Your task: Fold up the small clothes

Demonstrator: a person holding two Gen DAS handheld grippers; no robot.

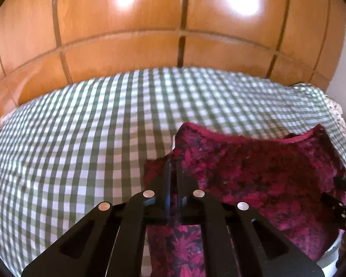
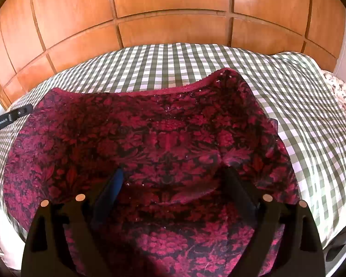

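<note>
A small red and black floral garment (image 2: 168, 133) lies on a green and white checked cover (image 2: 299, 115). In the left wrist view my left gripper (image 1: 173, 159) is shut on the garment's (image 1: 253, 168) left edge, with cloth pinched between the fingers and lifted a little. In the right wrist view my right gripper (image 2: 173, 173) is open, its fingers (image 2: 113, 182) spread wide just above the middle of the garment. The left gripper's tip (image 2: 13, 115) shows at the left edge of the right wrist view. The right gripper's side (image 1: 343, 198) shows at the right edge of the left wrist view.
Wooden panelled wardrobe doors (image 1: 126, 46) stand behind the bed. A floral pillow or blanket (image 2: 341, 92) lies at the bed's far right corner. The checked cover (image 1: 69, 138) stretches to the left of the garment.
</note>
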